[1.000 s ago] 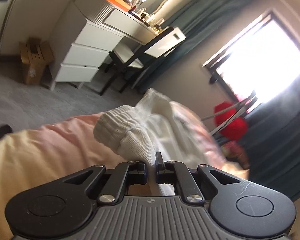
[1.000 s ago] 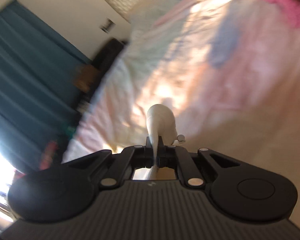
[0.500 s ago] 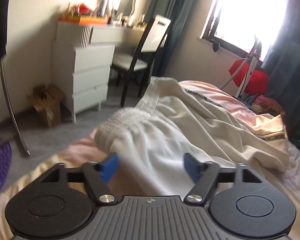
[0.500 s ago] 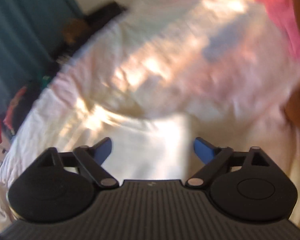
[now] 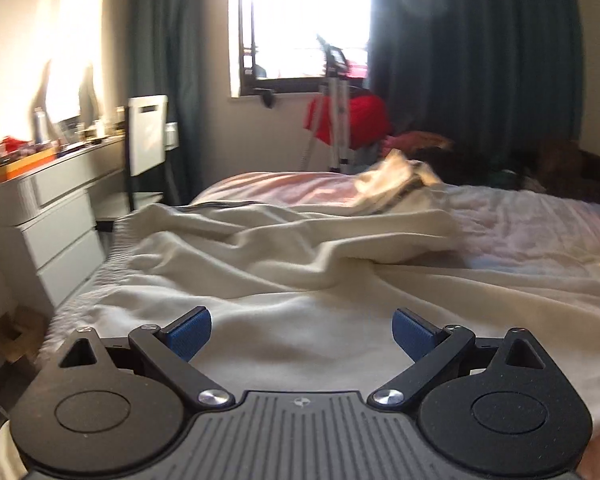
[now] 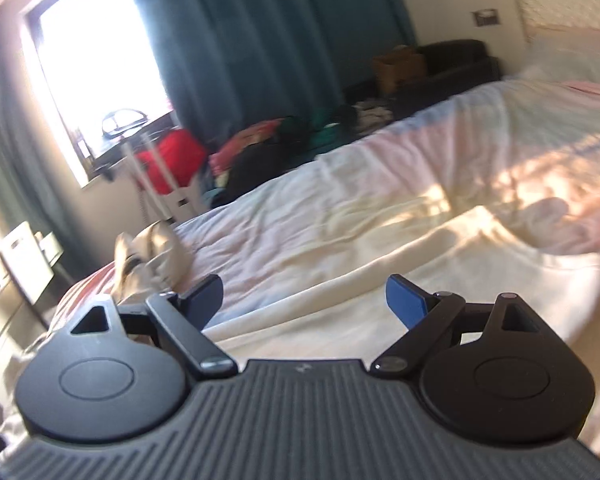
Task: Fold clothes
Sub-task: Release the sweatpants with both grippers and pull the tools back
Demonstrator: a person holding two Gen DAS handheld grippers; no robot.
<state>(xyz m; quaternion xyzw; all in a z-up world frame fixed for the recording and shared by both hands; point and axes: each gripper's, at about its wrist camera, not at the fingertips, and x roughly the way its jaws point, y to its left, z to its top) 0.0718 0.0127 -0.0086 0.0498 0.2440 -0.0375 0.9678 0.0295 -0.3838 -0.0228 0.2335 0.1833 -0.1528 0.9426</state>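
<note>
The bed [image 5: 540, 216] fills most of both views, covered by a pale pink sheet with sunlit patches on the side seen from the right wrist. Dark teal curtains [image 5: 476, 60] hang either side of a bright window [image 5: 304, 20] behind it, and a white chest of drawers [image 5: 56, 224] with a cluttered top stands along the wall beside the bed, a white-backed chair [image 5: 146, 136] next to it.

Spread over the bed lies the cream garment [image 5: 284, 264], loosely flat with deep wrinkles and one fold raised across its middle; its ribbed edge runs along the side of the bed near the drawers. A second, smaller crumpled garment [image 5: 396, 180] sits further up the bed, apart from the cream one; it is blurred, so its kind is hard to tell. A red bundle [image 5: 356, 120] and a pale tripod-like stand [image 5: 336, 112] are below the window.

The left gripper [image 5: 302, 330] hangs low over the cream garment, its blue-padded fingers spread wide and holding nothing. The right gripper [image 6: 304, 300] is likewise wide apart and empty, above the same cloth, with the garment's edge curving just beyond its right finger
</note>
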